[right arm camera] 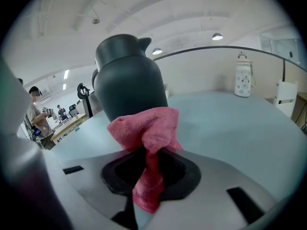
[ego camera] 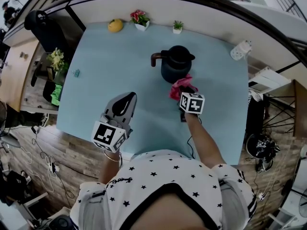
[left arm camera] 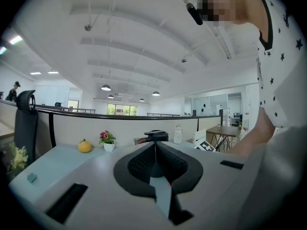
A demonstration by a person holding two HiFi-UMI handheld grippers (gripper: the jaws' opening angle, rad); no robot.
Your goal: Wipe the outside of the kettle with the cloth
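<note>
- The desk (ego camera: 105,66), light blue, carries everything.
- The kettle (ego camera: 175,63) is stood upright right of the middle, toward the far edge. Its long axis is vertical and its handle is turned to the left. The lid is on, so what it holds cannot be told.
- The right gripper (right arm camera: 148,169) is the nearer one. The kettle (right arm camera: 127,80) lies straight ahead of its jaws, which are clamped on the cloth.
- The left gripper (left arm camera: 154,150) is held by the near edge, well apart from the kettle, with its jaws pressed together on nothing.
- The cloth (right arm camera: 146,128), pink and bunched, appears to touch the kettle's near lower side, so a sweep round the body is judged to be the coming move.
- Two small pots at the far edge are filled, one with pink flowers (ego camera: 140,19) and one with a green plant (ego camera: 178,28).
</note>
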